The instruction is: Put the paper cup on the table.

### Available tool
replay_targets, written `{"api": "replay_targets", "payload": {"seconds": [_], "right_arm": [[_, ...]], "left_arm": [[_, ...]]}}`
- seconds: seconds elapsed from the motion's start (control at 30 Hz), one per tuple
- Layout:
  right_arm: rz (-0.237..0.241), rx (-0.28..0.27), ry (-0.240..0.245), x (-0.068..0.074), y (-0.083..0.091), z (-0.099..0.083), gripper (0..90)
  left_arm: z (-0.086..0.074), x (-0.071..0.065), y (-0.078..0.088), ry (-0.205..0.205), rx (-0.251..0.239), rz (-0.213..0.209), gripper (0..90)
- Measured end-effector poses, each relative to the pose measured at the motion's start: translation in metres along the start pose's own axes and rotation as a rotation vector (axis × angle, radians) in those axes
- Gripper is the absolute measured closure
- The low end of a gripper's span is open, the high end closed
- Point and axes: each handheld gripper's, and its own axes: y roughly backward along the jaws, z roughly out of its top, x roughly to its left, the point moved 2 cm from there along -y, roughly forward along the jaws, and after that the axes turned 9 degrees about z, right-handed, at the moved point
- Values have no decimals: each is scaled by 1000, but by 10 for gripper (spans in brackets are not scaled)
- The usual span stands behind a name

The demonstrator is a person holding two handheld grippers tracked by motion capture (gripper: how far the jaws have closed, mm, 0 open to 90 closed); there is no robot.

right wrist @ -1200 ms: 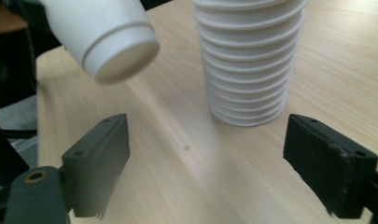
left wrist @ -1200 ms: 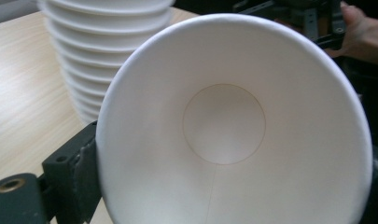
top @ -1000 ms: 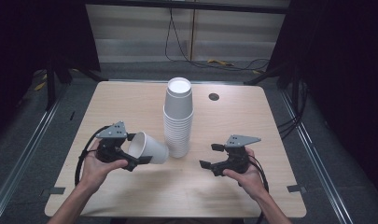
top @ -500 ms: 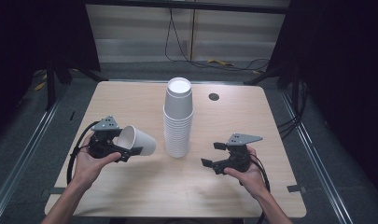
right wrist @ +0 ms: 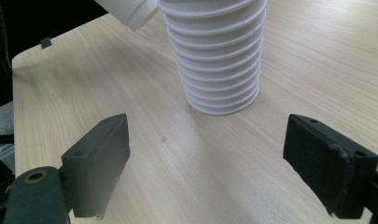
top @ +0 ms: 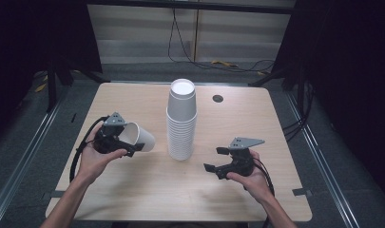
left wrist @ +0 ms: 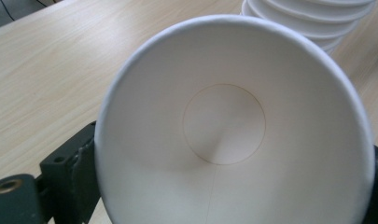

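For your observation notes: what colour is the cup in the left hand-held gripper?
White, inside and out; the cup shows best in the left gripper view.

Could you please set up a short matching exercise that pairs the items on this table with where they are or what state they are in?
Column one:
1. single paper cup
2. stack of cups
3. right hand-held gripper
4. round hole

Column two:
A. jaws open, nothing between them
B. upright at mid-table
C. in the tabletop, behind the stack
D. tipped sideways, held in the left hand-held gripper

Pairs: 1-D, 2-B, 3-A, 4-C
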Motion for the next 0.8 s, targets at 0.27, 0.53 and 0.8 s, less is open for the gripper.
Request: {"api": "replay_targets", "payload": {"seconds": [0.27,0.53,0.8], "right_arm": [[-2,-18,17,3,3,1,148],[-4,-22,16,2,4,2,143],[-6,-18,13,2,3,1,145]], "left_arm": [[5,10,-13,-5,89,13,70],[7,19,-33,19,168,49,69],[8,19,-47,-17,256,50,66]]}}
